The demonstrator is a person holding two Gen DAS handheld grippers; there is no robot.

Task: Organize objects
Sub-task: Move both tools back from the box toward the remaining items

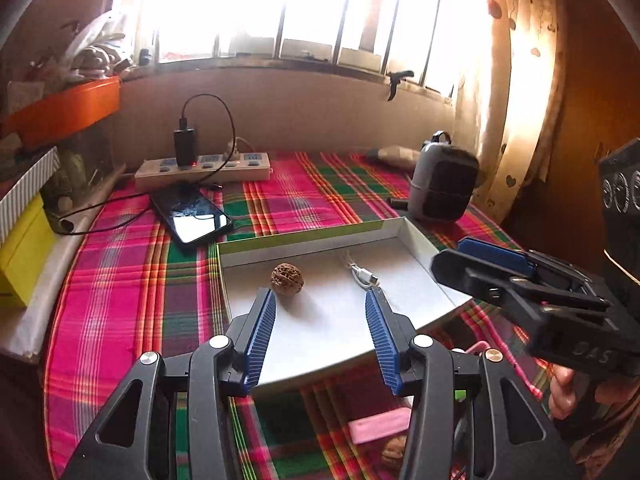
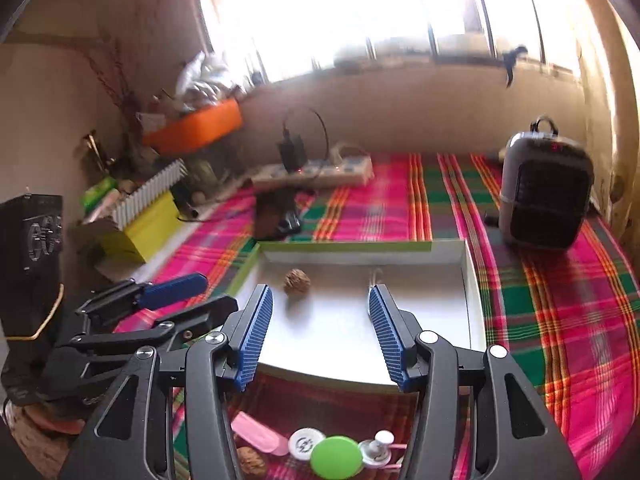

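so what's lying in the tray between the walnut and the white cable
Nothing: the tray floor is bare between the walnut and the white cable. The left wrist view shows it best.

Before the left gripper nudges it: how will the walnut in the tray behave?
The walnut looks round, so it will likely roll across the smooth white tray floor. Its ridged shell probably grips the ribbed pads well. It seems small, hard and light.

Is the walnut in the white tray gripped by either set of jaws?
No. The walnut lies free on the white tray floor, ahead of both open grippers.
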